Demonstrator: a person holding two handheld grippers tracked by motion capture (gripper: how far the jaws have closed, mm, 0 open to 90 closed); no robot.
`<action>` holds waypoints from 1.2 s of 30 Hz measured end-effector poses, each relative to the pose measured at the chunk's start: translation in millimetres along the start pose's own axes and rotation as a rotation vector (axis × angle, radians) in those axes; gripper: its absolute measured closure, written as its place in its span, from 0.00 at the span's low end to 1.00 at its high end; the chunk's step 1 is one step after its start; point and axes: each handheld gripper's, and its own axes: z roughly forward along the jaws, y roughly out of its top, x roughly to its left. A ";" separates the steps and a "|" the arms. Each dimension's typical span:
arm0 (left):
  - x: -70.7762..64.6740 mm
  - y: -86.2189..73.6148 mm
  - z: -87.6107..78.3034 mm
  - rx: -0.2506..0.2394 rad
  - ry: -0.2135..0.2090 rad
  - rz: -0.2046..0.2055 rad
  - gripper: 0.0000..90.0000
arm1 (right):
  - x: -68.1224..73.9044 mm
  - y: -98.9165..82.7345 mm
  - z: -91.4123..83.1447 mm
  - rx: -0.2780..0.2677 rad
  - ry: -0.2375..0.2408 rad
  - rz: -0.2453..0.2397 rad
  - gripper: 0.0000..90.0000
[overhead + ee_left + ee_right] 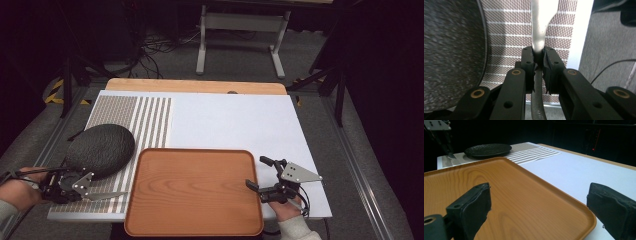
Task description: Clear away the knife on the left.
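1. High view: the left hand-held gripper (95, 192) sits at the lower left of the frame, over the striped mat (145, 120), just beside the near edge of the dark plate (100, 149). A thin silvery utensil (107, 195) juts from its jaws toward the wooden tray (194, 192), low over the mat and not yet over the tray. The tray lies bare in the lower middle.

2. High view, lower right: the right hand-held gripper (261, 175) hovers at the tray's right rim with its jaws spread and nothing between them. The white sheet on the desk (235, 120) carries nothing else.

3. Left gripper view: the left hand-held gripper (538, 62) pinches the utensil (539, 27) at the narrow neck, the grey handle running down between the jaws at the bottom and the broad silver part rising to the top of the frame. The speckled plate (451, 55) takes up the left side, apart from the utensil. Whether the utensil is a spoon, a knife or a fork I cannot tell.

4. Right gripper view: the right hand-held gripper (541, 205) stands wide apart across the tray's (506, 195) corner. The plate (487, 150) lies at the upper left, and the left hand-held gripper (449, 153) is at the far upper left.

5. Judgement: the utensil is picked up; setting it down is left, as is anything meant for the plate and tray.
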 end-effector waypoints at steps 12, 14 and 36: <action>0.4 9.5 -30.6 -0.160 0.026 -0.085 0.89 | -0.3 0.1 -0.3 0.000 0.000 -0.001 0.07; 0.9 12.7 -34.9 -0.186 0.035 -0.127 0.89 | -0.6 0.2 -1.0 0.000 -0.006 0.000 0.07; -0.3 44.0 -54.1 -0.337 -0.047 -0.326 0.89 | -1.2 1.0 -2.8 -0.009 -0.009 0.002 0.07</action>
